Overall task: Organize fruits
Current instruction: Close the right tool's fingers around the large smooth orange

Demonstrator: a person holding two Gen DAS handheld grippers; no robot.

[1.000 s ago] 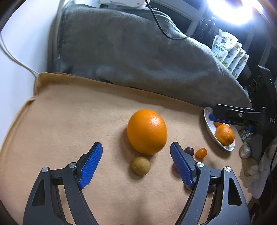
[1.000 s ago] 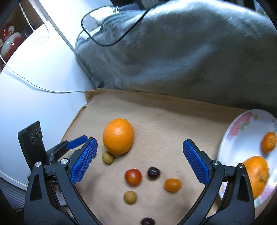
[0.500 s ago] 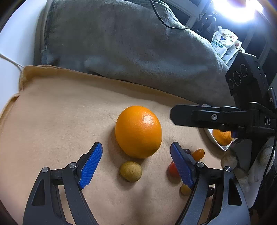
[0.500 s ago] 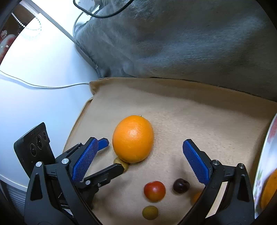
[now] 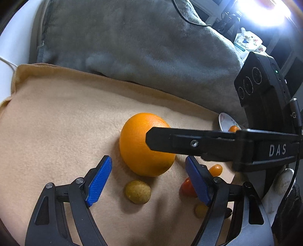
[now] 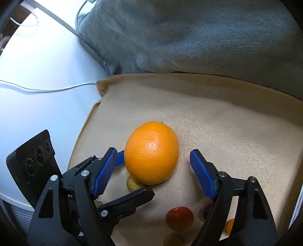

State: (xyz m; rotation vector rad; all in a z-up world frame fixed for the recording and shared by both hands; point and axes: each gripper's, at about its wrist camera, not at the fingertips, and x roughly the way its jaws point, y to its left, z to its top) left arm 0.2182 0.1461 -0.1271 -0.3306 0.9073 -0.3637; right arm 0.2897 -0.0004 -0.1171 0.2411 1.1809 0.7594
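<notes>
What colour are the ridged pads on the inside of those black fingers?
Bright blue. The ridged pads on the black fingers show best in the right wrist view.

your left wrist view had a blown-out white glare patch (image 5: pixel 265 11) at its top right. the big round orange fruit (image 6: pixel 151 153) showed a sharp highlight and threw soft shadows on the tan fleece mat (image 6: pixel 227 132). fisheye edges curved darkly; the grey plush blanket (image 6: pixel 189 34) was blurred.

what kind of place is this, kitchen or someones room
Probably a home living space or bedroom, not a kitchen: fruit lies on a tan fleece blanket, a grey plush blanket is bunched behind it, and a charging cable trails across a white surface.
</notes>
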